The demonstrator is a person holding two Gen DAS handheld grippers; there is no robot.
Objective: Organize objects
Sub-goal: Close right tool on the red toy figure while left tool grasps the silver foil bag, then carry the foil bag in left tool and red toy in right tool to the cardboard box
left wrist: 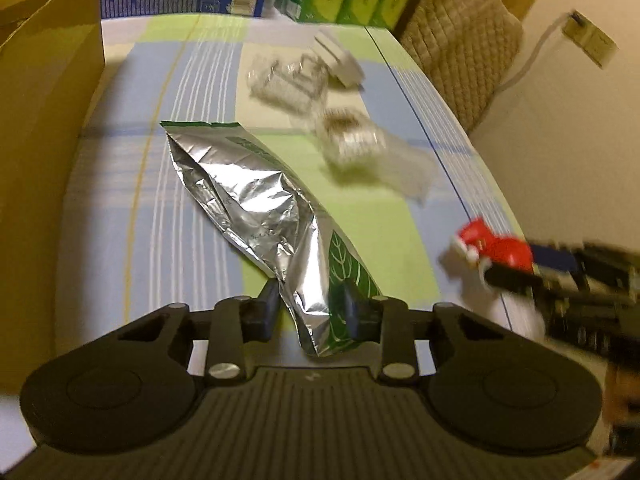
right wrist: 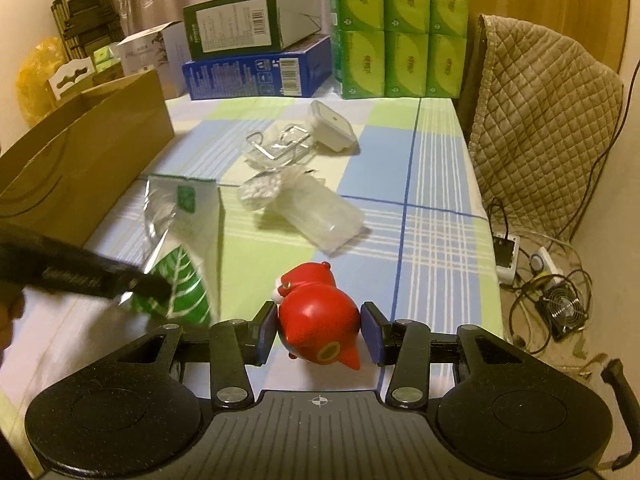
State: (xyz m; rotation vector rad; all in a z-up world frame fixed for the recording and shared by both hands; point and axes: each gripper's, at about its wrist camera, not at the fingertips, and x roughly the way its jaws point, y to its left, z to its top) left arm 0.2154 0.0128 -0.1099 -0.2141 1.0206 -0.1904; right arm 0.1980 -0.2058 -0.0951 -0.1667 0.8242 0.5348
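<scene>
A counter (right wrist: 436, 184) under a blue, green and white checked cloth carries an open cardboard box (right wrist: 88, 160) along its left edge and stacked green tissue packs (right wrist: 400, 28) at the far end. A crumpled foil bag (left wrist: 256, 200) with a green leaf print lies mid-counter; the left tool (left wrist: 310, 308) has its fingers closed around the bag's near end. Beyond are a clear plastic cotton-swab container (right wrist: 316, 216) on its side, clear packaging (right wrist: 276, 144) and a small white lidded box (right wrist: 330, 126). Nearest, a red toy figure (right wrist: 320, 320) sits pinched between the right tool (right wrist: 320, 334) and its pads.
</scene>
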